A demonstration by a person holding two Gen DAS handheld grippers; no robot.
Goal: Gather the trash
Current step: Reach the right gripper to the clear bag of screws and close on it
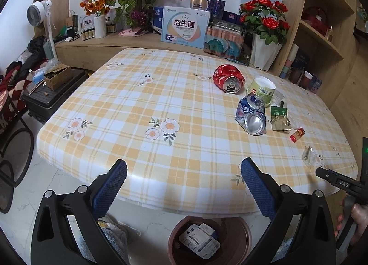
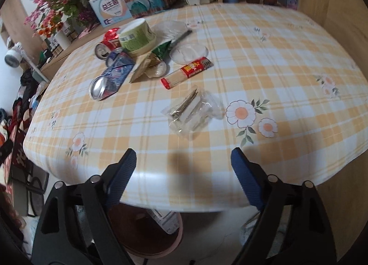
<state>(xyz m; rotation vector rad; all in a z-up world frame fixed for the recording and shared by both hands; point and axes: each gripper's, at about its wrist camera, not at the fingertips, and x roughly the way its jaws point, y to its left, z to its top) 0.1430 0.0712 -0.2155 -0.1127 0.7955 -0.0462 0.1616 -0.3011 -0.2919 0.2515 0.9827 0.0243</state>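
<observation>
Trash lies on the checked table (image 1: 138, 103): a crushed red can (image 1: 227, 77), a crushed blue can (image 1: 251, 115), a green paper cup (image 1: 262, 90), a green foil packet (image 1: 279, 118), a red-capped toothpick tube (image 1: 297, 134) and a clear bag of screws (image 1: 309, 155). In the right wrist view the bag of screws (image 2: 193, 113) lies nearest, then the tube (image 2: 186, 70), blue can (image 2: 110, 78) and cup (image 2: 136, 38). My left gripper (image 1: 184, 182) is open and empty over the table's near edge. My right gripper (image 2: 182, 168) is open and empty, short of the bag. A brown bin (image 1: 209, 239) with packaging stands below the table edge.
A shelf behind the table holds flower vases (image 1: 264, 50), a white and blue box (image 1: 184, 26) and small bottles. A black suitcase (image 1: 53, 94) and a fan (image 1: 38, 15) stand at the left. Wooden shelving (image 1: 322, 34) rises at the right.
</observation>
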